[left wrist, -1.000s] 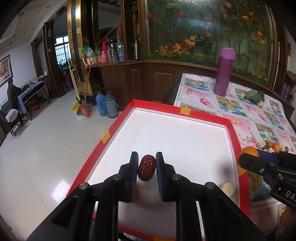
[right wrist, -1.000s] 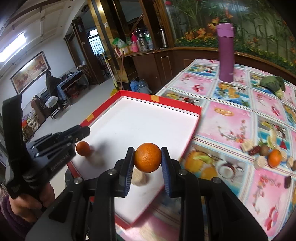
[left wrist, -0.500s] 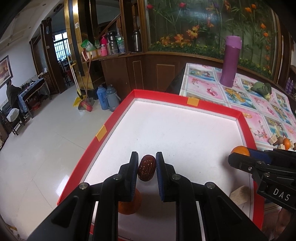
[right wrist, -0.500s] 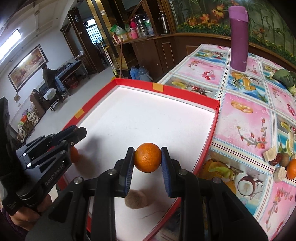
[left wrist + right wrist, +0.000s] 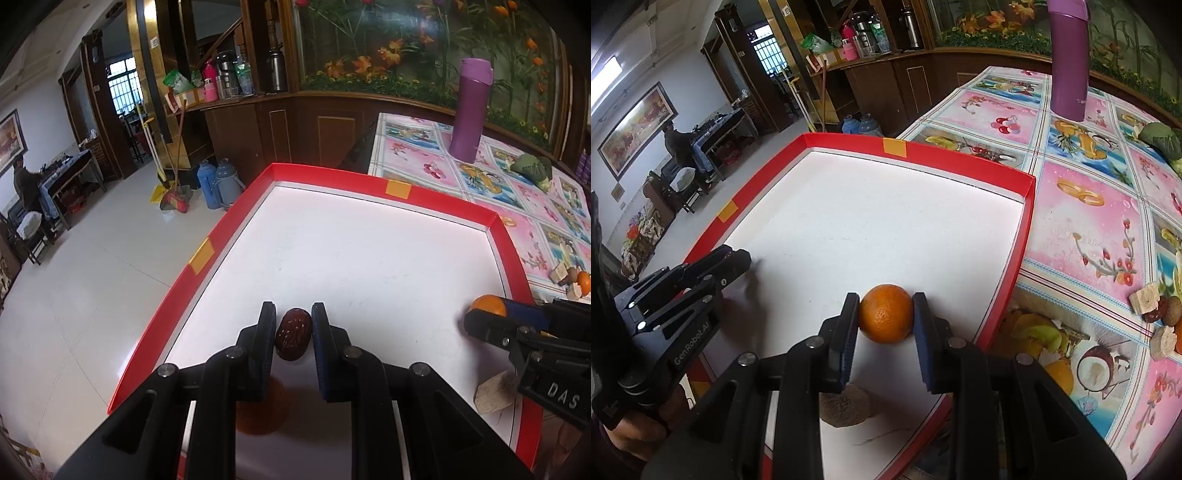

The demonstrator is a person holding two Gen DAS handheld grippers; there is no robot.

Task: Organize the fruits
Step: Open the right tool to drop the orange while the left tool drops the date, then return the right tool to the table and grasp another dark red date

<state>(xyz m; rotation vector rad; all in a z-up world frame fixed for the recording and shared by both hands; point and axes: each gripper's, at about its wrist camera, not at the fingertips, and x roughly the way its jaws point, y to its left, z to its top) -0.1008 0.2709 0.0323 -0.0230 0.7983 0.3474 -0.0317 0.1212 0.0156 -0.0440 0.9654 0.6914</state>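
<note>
My left gripper (image 5: 293, 320) is shut on a dark red-brown date (image 5: 293, 334), held low over the white floor of the red-rimmed tray (image 5: 236, 229). A small orange fruit (image 5: 258, 413) lies in the tray under its fingers. My right gripper (image 5: 885, 306) is shut on an orange (image 5: 885, 313) just above the tray's (image 5: 960, 162) near right part. A brownish round fruit (image 5: 846, 406) lies below it. In the right wrist view the left gripper (image 5: 744, 258) shows at the left. The left wrist view has the right gripper (image 5: 480, 325) at its right edge.
A purple flask (image 5: 471, 110) and a green vegetable (image 5: 532, 168) stand far back on the flowered tablecloth. Several small fruits and pale chunks (image 5: 1160, 317) lie on the cloth right of the tray. A pale chunk (image 5: 493, 391) sits in the tray's near right corner. The floor drops away left.
Both grippers have sunk closer to the tray floor, each still holding its fruit. The right one travelled further in over the tray.
</note>
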